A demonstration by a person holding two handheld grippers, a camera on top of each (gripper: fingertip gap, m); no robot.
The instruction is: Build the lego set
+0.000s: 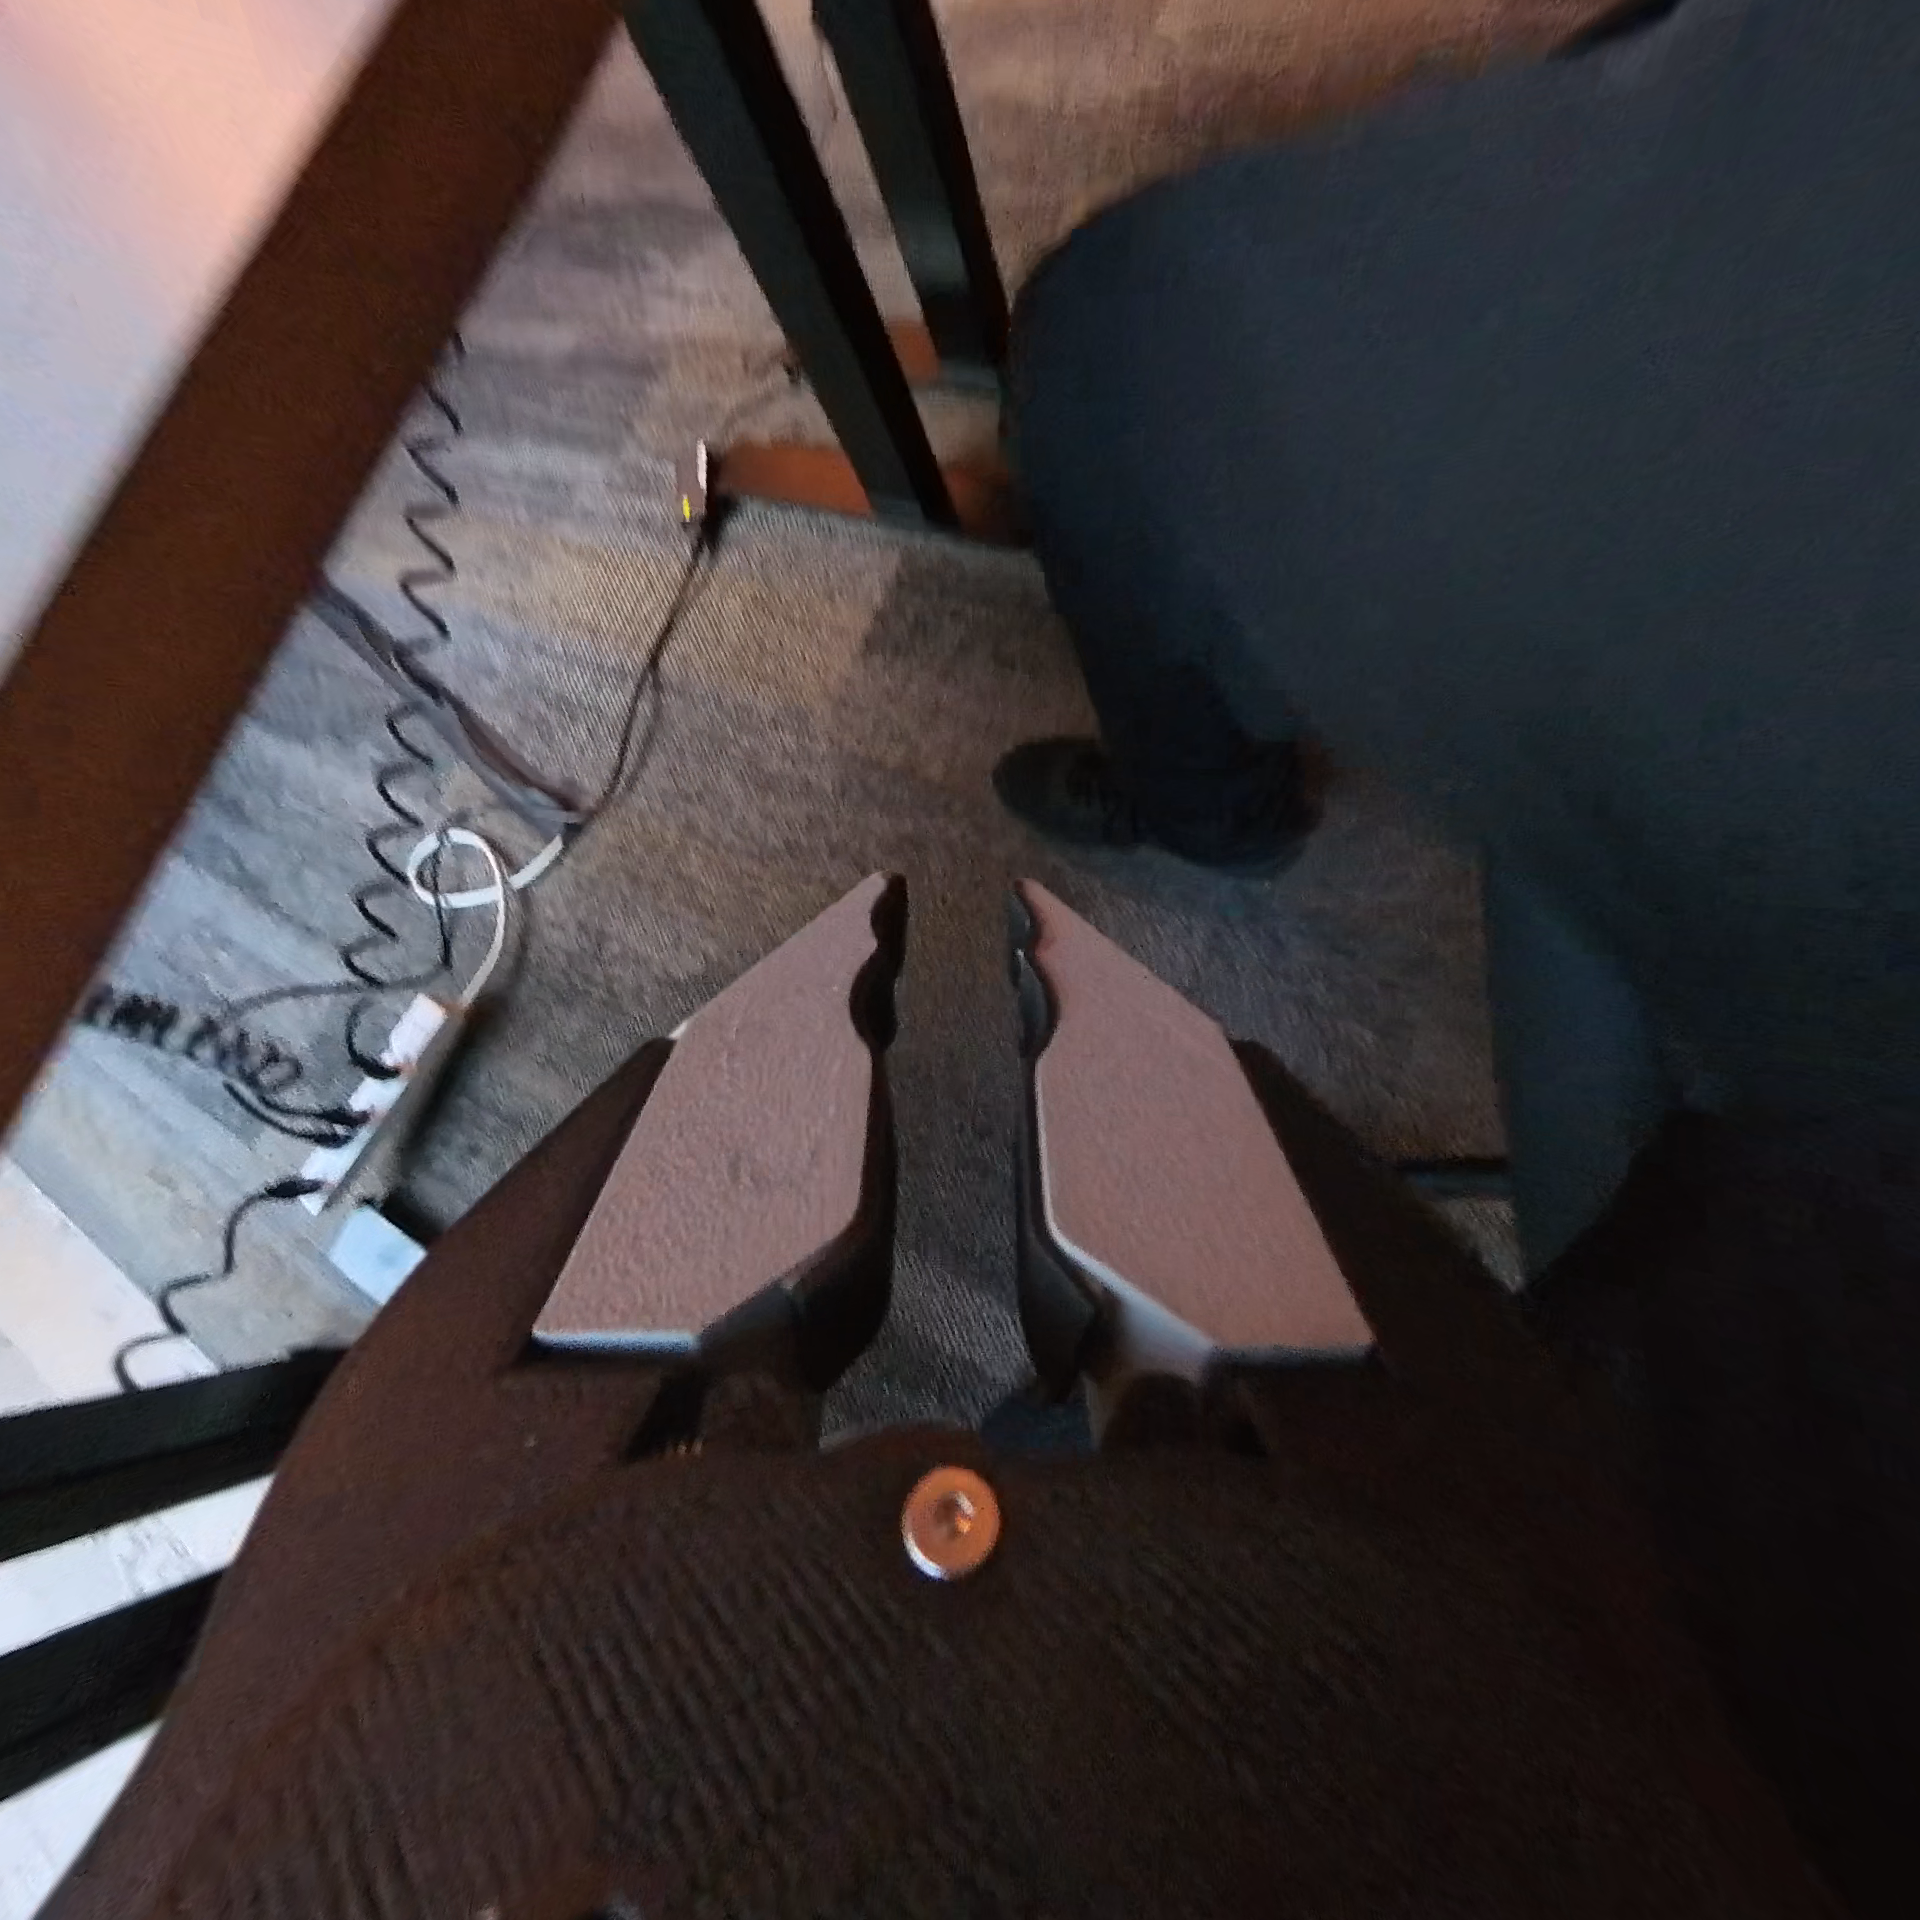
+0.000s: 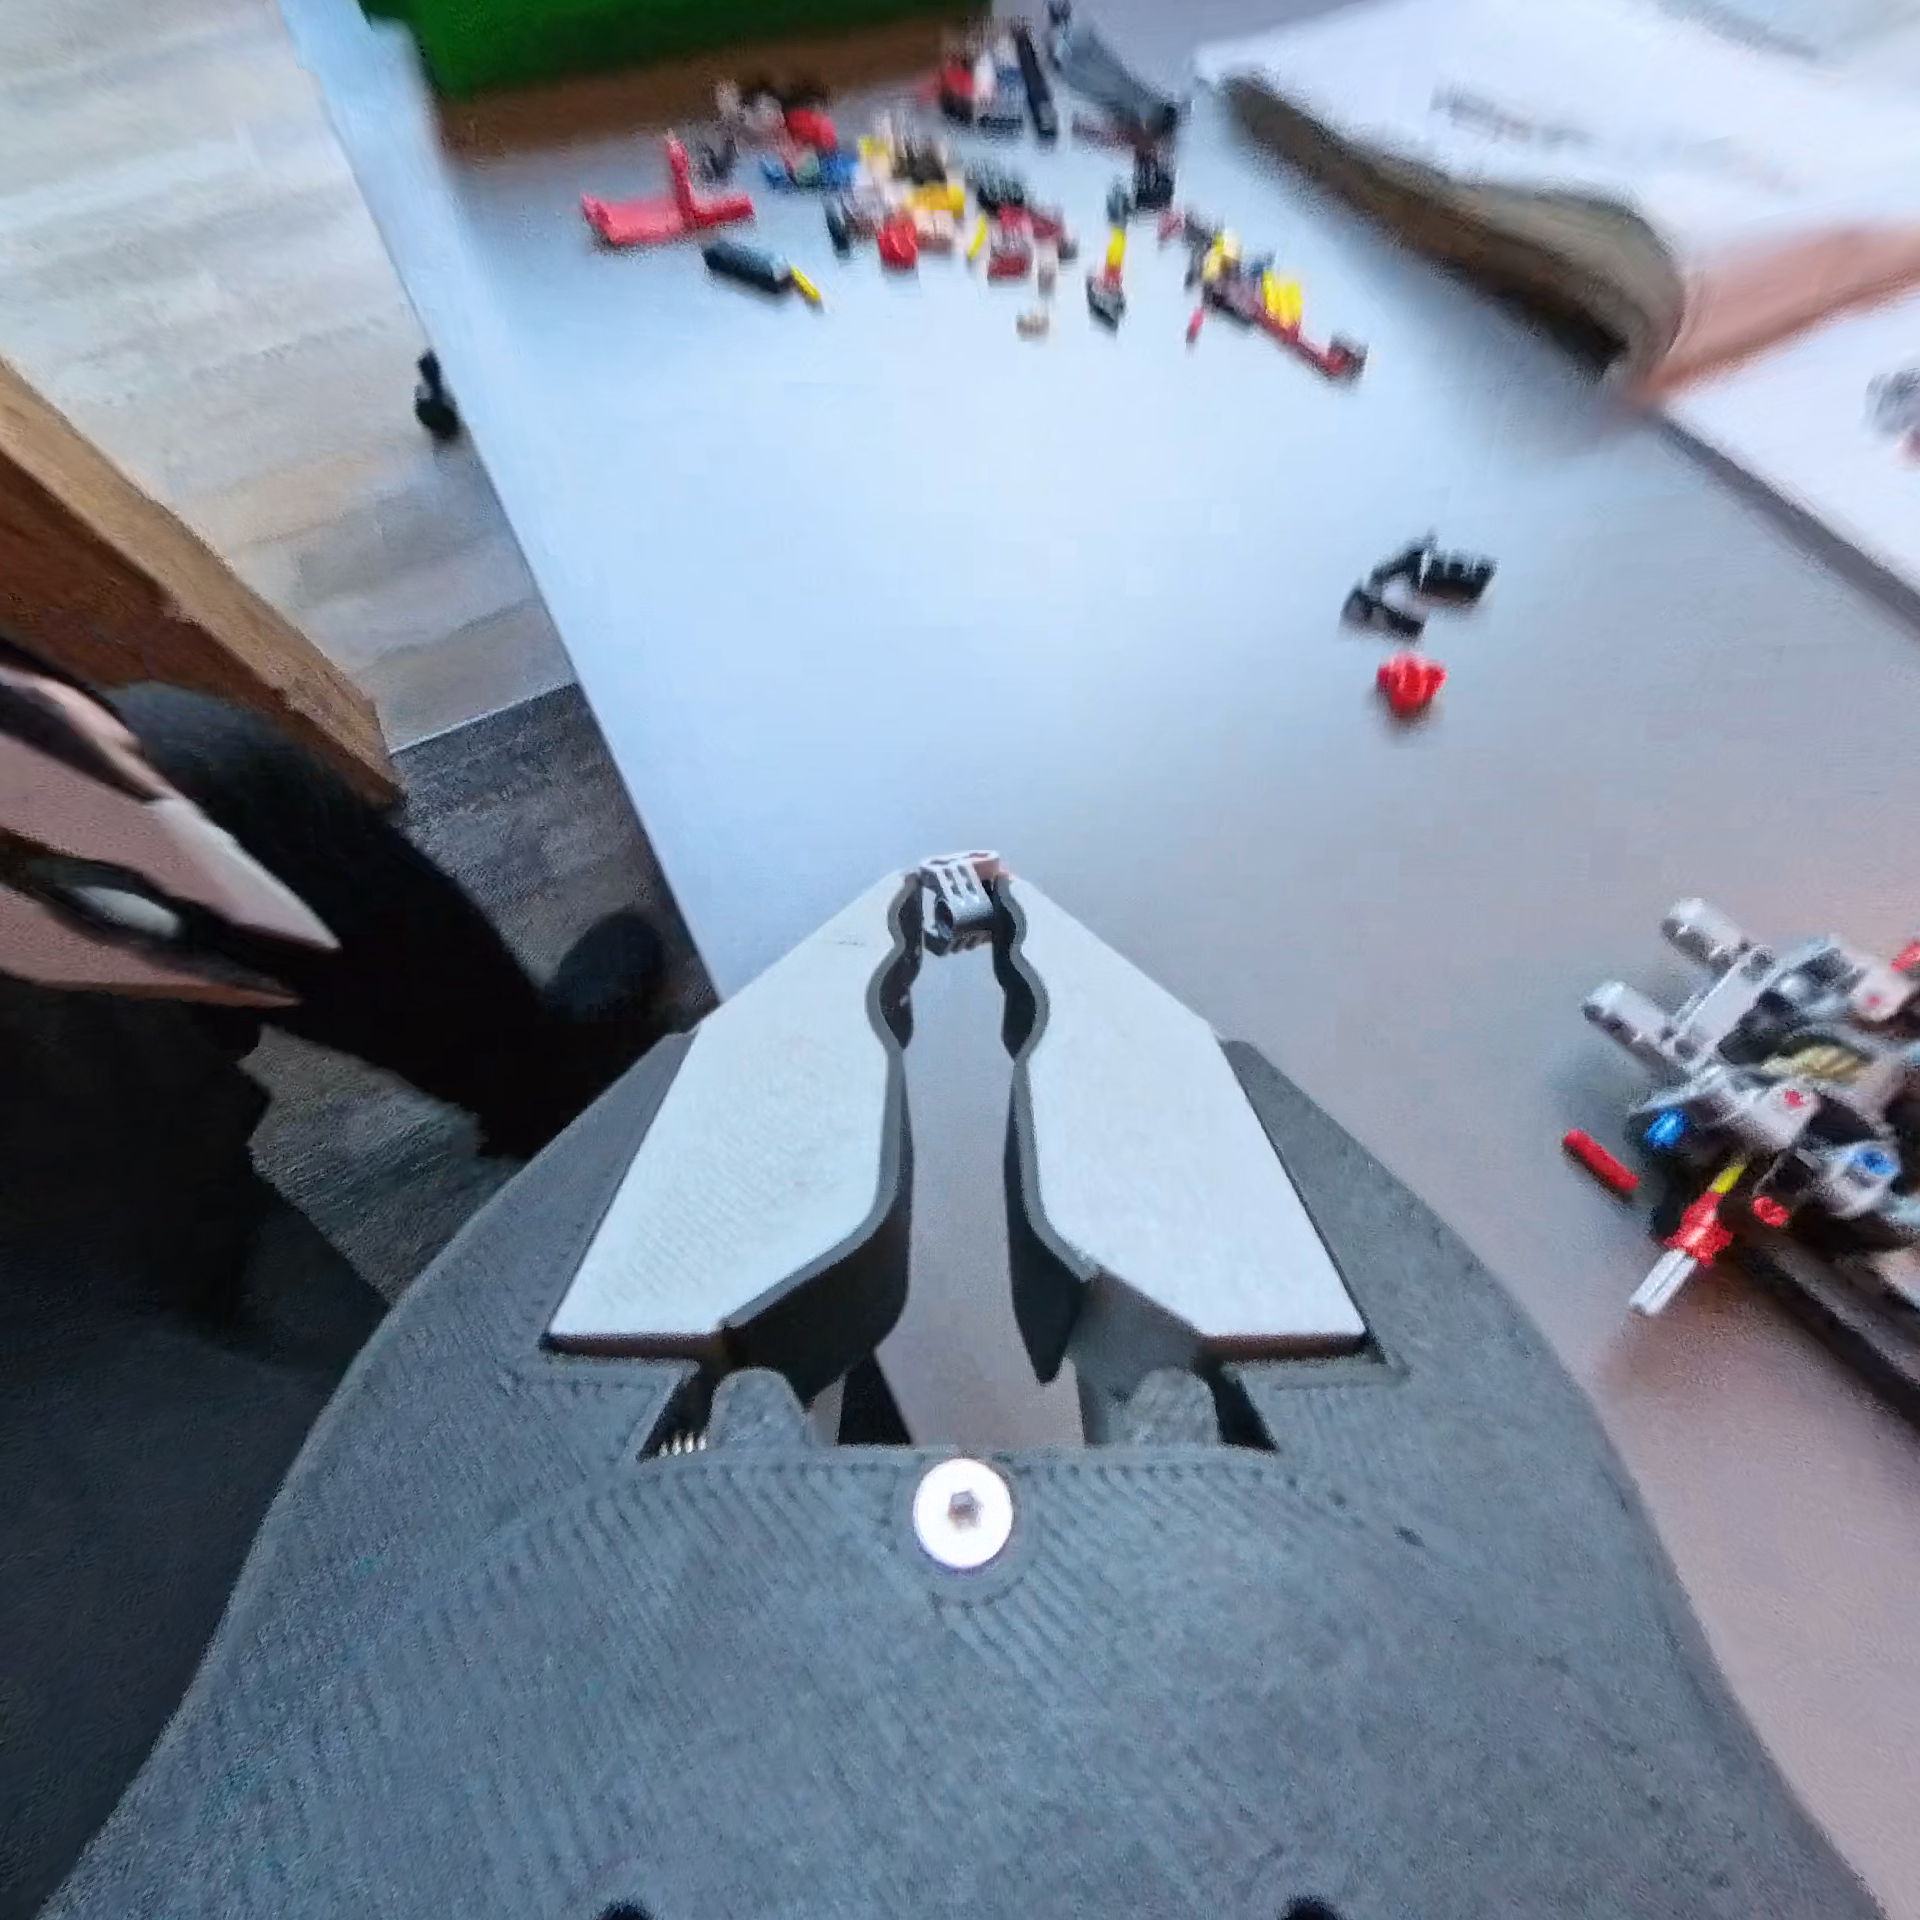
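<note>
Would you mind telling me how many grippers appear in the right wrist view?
2. The right gripper fills the lower middle, its fingers closed on a small grey building piece over the table. The left gripper enters at the left edge, beside the table.

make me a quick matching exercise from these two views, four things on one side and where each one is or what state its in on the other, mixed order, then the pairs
Things
1. small grey building piece
2. left claw
3. red piece
4. coiled black cable

Places or states
A. lying on the carpet below the table edge
B. pinched at the tips of the right claw
C. open, nothing between its fingers, over carpet
D. alone on the table, next to a small black piece

Pairs: 1-B, 2-C, 3-D, 4-A
</note>
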